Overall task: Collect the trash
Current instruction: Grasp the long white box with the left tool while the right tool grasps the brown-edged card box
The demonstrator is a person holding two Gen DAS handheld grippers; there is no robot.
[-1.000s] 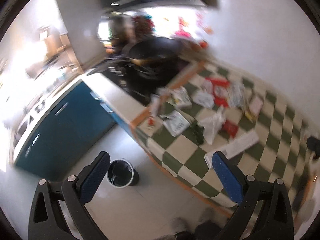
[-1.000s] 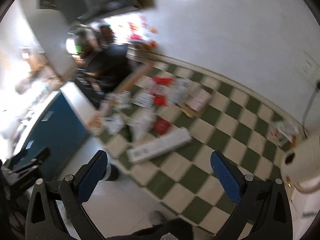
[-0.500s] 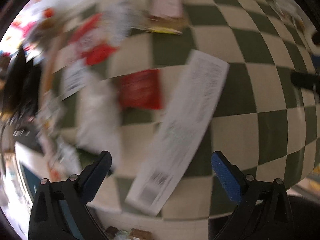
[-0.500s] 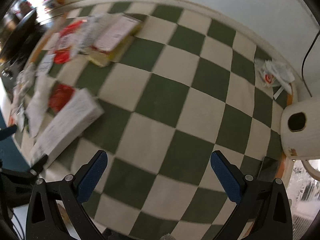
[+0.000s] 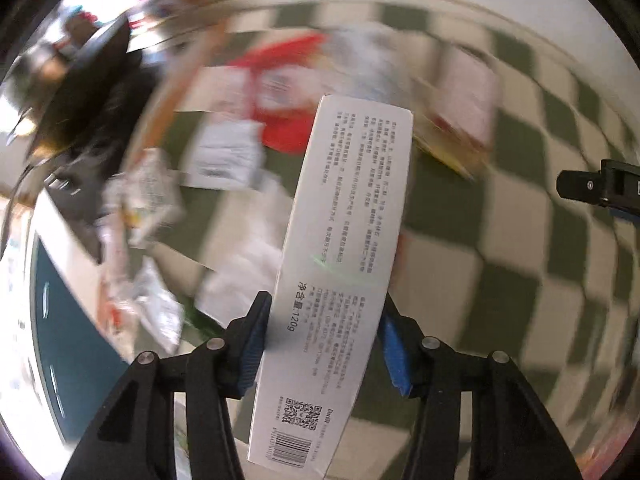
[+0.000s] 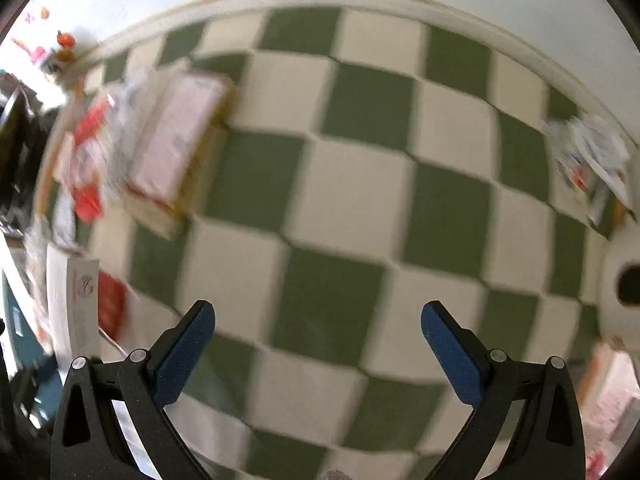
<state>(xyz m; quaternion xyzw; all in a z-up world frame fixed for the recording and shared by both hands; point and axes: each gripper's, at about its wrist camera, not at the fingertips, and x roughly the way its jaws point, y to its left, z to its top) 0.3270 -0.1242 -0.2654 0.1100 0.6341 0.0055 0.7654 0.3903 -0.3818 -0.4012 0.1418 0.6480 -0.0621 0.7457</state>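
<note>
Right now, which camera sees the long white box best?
The left wrist view. The long white box fills the middle, sharp, printed side up, clamped by the left gripper. The right wrist view catches only its edge at far left; the right gripper is open.

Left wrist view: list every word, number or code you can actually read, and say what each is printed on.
"净含量:120g": on the long white box clamped in the left hand-held gripper.
QR code and barcode near the box's lower end: visible, digits too small to read.
Columns of small Chinese print on the box: too small to read.
Wrappers on the checkered tablecloth: blurred, unreadable.
</note>
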